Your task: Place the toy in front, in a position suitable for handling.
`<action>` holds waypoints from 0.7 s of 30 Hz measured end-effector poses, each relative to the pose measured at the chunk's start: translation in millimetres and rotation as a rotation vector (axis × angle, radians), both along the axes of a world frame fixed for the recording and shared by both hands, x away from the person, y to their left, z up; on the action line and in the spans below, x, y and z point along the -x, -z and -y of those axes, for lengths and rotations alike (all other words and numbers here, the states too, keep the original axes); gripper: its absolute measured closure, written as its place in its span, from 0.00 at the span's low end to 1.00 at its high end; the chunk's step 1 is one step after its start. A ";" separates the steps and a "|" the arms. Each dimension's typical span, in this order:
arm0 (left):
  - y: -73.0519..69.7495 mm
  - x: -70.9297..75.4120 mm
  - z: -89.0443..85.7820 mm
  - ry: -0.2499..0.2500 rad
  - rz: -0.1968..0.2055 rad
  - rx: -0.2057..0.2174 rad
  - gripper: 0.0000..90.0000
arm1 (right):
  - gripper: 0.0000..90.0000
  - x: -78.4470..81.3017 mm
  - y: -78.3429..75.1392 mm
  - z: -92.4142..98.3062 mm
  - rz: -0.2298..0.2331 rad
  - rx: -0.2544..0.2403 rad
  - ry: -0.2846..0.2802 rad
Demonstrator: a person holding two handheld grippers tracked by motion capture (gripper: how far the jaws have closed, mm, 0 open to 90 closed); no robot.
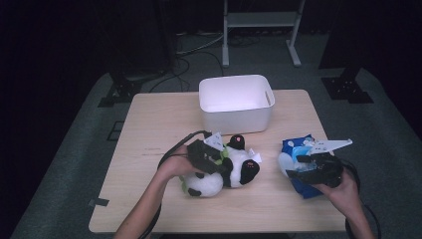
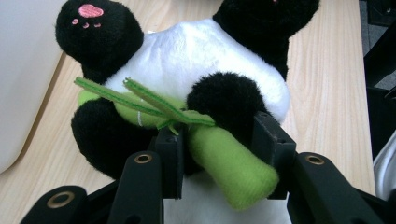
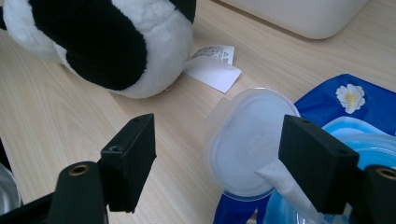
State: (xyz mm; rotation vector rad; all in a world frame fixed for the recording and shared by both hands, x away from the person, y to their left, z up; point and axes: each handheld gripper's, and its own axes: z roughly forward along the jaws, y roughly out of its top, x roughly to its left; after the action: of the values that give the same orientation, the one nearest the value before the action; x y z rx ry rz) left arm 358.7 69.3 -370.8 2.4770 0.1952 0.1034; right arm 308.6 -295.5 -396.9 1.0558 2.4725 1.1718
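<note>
In the high view we see a lit pool over the table point(image 1: 149, 119), while the room around it falls away to near black. The light seems to come from above: the white bin point(image 1: 237, 102) glows almost blown out along its rim, and soft shadows sit close under the plush panda point(image 1: 234, 167). That view is slightly soft and grainy. In the left gripper view the panda's fur is sharp, but the tool point(image 2: 222, 158) at the bottom blurs a little. In the right gripper view the clear lid point(image 3: 250, 140) shows mild glare, and the far corners go soft.
</note>
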 end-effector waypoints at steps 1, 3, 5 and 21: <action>0.5 0.4 -1.2 0.000 -0.002 0.006 0.65 | 0.29 0.1 0.0 -0.8 0.000 0.002 0.000; 1.7 0.9 -3.6 -0.003 -0.012 0.022 0.64 | 0.29 0.6 -0.1 -2.4 -0.001 0.005 0.000; 1.7 2.0 -5.4 -0.010 -0.033 0.040 0.62 | 0.29 0.8 -0.4 -3.1 -0.001 0.008 -0.004; -15.6 16.5 -56.7 -0.094 -0.065 0.162 0.47 | 0.29 1.1 1.6 -5.9 -0.006 0.014 0.001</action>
State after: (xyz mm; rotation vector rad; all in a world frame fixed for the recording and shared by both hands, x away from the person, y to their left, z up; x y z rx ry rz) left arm 342.1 125.9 -355.2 2.3112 0.3350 0.0453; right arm 307.5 -289.6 -398.4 1.0585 2.4811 1.1510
